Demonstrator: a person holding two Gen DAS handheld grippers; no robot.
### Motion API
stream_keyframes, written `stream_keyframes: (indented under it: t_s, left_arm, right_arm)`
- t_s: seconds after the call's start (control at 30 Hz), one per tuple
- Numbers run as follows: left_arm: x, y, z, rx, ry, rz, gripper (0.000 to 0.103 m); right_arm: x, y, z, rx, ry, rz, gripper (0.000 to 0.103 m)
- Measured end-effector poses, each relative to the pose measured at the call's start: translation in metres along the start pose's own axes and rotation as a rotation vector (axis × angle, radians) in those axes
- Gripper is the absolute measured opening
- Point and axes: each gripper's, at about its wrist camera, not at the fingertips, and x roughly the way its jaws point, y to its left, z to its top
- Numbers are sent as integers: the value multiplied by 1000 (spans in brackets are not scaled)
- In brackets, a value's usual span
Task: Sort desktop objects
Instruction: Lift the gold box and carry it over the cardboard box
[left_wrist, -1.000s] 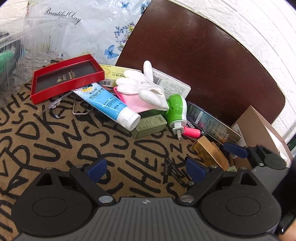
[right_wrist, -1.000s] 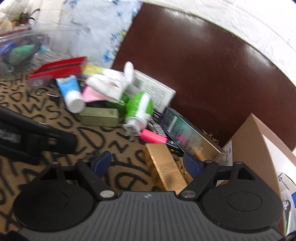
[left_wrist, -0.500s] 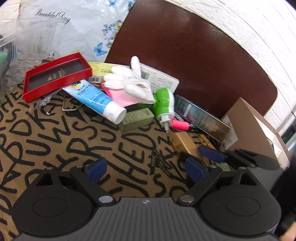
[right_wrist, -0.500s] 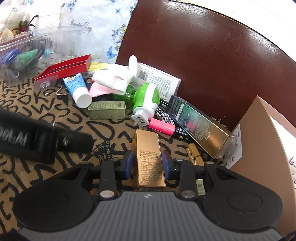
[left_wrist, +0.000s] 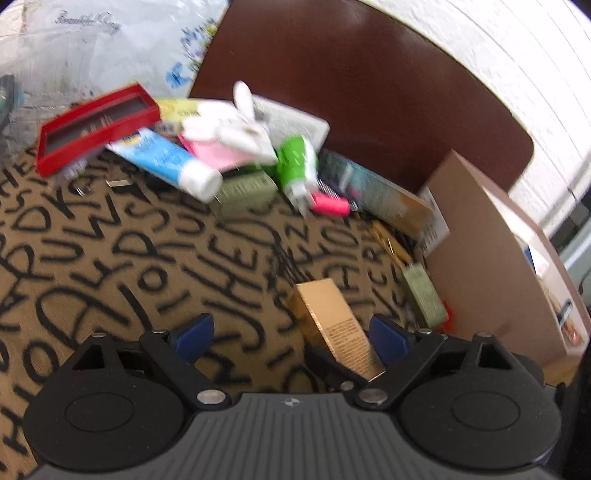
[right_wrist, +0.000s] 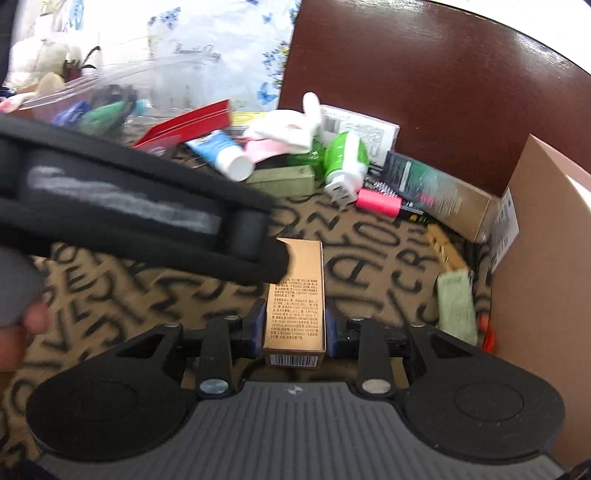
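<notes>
A gold box (right_wrist: 299, 280) lies lengthwise between the pads of my right gripper (right_wrist: 294, 326), whose jaws are closing and pressing on both its sides. The same gold box (left_wrist: 332, 317) shows in the left wrist view, low between the wide-apart fingers of my left gripper (left_wrist: 291, 332), nearer the right fingertip. That gripper is open and touches nothing. Its black body (right_wrist: 129, 214) crosses the right wrist view from the left, hiding the box's far corner. Both views are blurred by motion.
At the back of the lettered mat lie a red box (left_wrist: 96, 125), a blue-white tube (left_wrist: 166, 162), a white glove (left_wrist: 236, 129), a green plug (left_wrist: 297, 166), a pink highlighter (left_wrist: 330, 204) and an olive box (left_wrist: 247, 190). A cardboard box (left_wrist: 498, 258) stands right; a clear bin (right_wrist: 110, 96) far left.
My right gripper has shut on the gold box and drawn it away from the pile toward the left. My left gripper has swung right, so the box now appears between its open fingers.
</notes>
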Motion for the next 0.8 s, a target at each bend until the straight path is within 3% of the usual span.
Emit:
stream_keyframes:
  t_s: [0.1,0.27,0.5,0.6,0.8]
  left_arm:
    - [-1,-10,-10,24,28,-14,92]
    - [-5,-25,-33,99,58,6,71]
    - [-12,-35,-49,150,62,35,70]
    - [-14,-37,-49,146,67,14,59]
    - [-32,-52,-53,159,44,18,56]
  right_arm:
    - [-16,8,-13,13,0,25,31]
    - [-42,25,-36,-18,-4,36,31]
    - [-65,25,-56,14,-12,21,36]
    - [-69,24,-59,24,-16,33,31]
    - [-86,27,-63,-11,-50,18,30]
